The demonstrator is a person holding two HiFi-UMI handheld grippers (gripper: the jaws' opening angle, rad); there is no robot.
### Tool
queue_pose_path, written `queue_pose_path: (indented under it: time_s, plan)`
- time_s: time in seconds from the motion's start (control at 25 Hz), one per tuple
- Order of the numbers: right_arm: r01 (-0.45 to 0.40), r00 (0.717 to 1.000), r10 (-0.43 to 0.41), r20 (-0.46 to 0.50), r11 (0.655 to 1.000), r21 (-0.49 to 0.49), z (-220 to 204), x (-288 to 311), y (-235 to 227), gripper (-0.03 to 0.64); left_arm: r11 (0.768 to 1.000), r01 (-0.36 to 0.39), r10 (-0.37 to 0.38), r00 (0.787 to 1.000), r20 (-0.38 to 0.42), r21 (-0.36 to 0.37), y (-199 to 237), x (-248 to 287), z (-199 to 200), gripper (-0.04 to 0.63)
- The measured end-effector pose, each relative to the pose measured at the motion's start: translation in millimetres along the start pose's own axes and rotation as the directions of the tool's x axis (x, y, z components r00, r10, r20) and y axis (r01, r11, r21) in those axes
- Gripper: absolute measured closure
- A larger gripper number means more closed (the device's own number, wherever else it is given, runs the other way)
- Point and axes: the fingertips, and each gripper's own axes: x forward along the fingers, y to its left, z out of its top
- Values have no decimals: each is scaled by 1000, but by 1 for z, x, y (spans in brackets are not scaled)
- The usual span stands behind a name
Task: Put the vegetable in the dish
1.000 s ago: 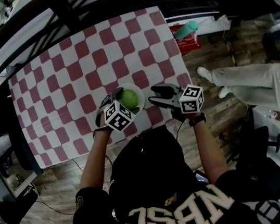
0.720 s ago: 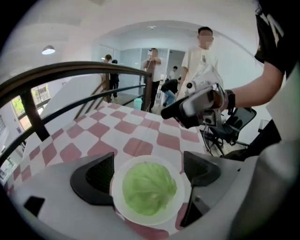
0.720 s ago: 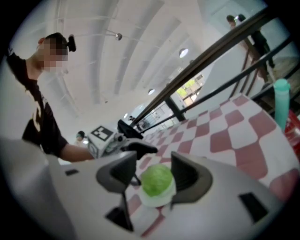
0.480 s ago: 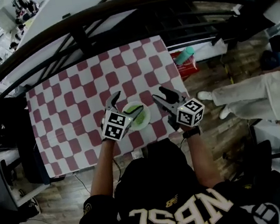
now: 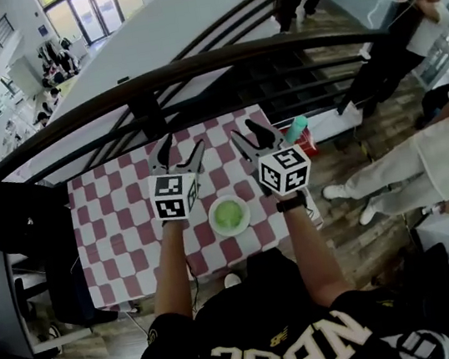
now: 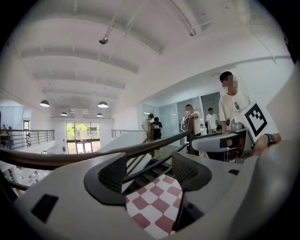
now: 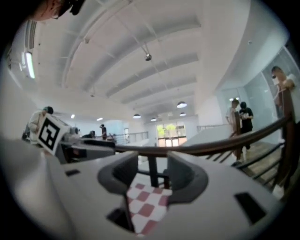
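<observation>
On the red-and-white checked table (image 5: pixel 123 233) stands a white dish (image 5: pixel 228 215), with the round green vegetable (image 5: pixel 228 213) lying in it. Both grippers are raised above the table beyond the dish, pointing away from me. My left gripper (image 5: pixel 180 148) is up and left of the dish; its jaws are closing with nothing between them. My right gripper (image 5: pixel 244 133) is up and right of the dish, its jaws also closing on nothing. In the left gripper view only checked cloth shows between the pads (image 6: pixel 112 176); in the right gripper view it is the same between the pads (image 7: pixel 187 176).
A black railing (image 5: pixel 190 66) curves just behind the table's far edge. A red box with a teal bottle (image 5: pixel 301 130) sits at the table's right corner. People stand on the wooden floor to the right (image 5: pixel 424 160). Dark furniture (image 5: pixel 13 233) flanks the left side.
Both grippers have risen from beside the dish and moved toward the far side of the table. The vegetable stays in the dish. The head view now looks further forward.
</observation>
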Motion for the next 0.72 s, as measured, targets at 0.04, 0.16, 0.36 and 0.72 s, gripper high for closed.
queue_pose_path:
  time_s: [0.04, 0.16, 0.36, 0.72]
  plan:
    - [14, 1000, -14, 1, 1000, -13, 6, 2, 4, 428, 1000, -21, 21, 1000, 19, 3, 4, -5, 8, 286]
    - [59, 998, -59, -3, 997, -48, 18, 4, 16, 509, 998, -67, 67, 996, 58, -8, 13, -20, 22, 344]
    - [102, 995, -101, 13, 993, -60, 38, 7, 38, 585, 988, -136, 143, 982, 120, -70, 27, -47, 37, 537]
    - [169, 985, -168, 30, 983, -64, 44, -3, 81, 601, 974, -212, 222, 961, 166, -75, 33, -91, 55, 577]
